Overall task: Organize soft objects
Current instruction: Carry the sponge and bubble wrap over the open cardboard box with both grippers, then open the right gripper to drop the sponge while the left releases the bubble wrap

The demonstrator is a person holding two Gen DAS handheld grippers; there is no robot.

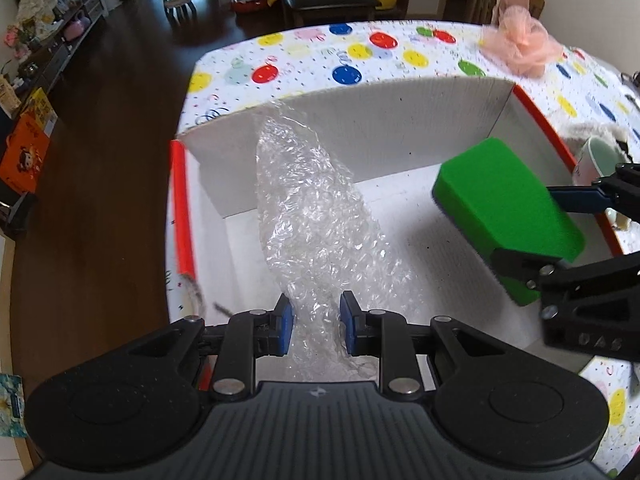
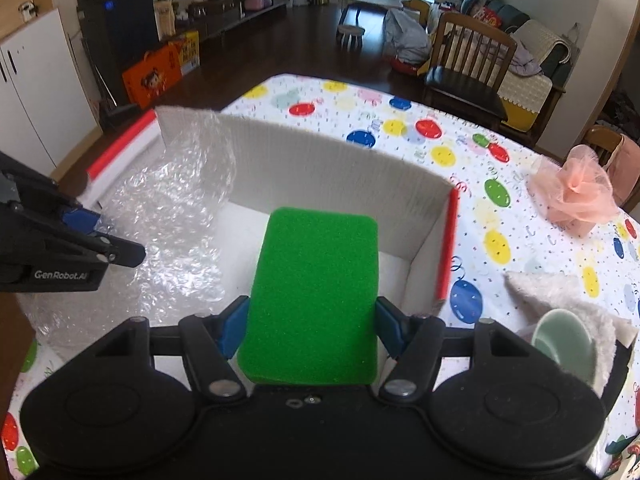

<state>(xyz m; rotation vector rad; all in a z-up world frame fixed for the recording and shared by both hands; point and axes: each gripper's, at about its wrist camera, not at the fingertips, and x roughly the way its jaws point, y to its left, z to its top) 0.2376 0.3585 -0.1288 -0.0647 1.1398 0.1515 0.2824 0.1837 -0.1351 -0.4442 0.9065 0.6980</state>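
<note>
A white cardboard box (image 1: pixel 360 128) with red edges lies open on the polka-dot table; it also shows in the right wrist view (image 2: pixel 340 176). My left gripper (image 1: pixel 316 326) is shut on a sheet of clear bubble wrap (image 1: pixel 316 224) and holds it over the box's left part; the wrap also shows in the right wrist view (image 2: pixel 168 232). My right gripper (image 2: pixel 310 330) is shut on a green sponge (image 2: pixel 316 292) above the box's right part; the sponge also shows in the left wrist view (image 1: pixel 504 208).
A pink mesh puff (image 2: pixel 576 192) lies at the table's far right. A pale green cup (image 2: pixel 564 344) rests on a fluffy white cloth (image 2: pixel 560 292) right of the box. Wooden chairs (image 2: pixel 468 68) stand beyond the table.
</note>
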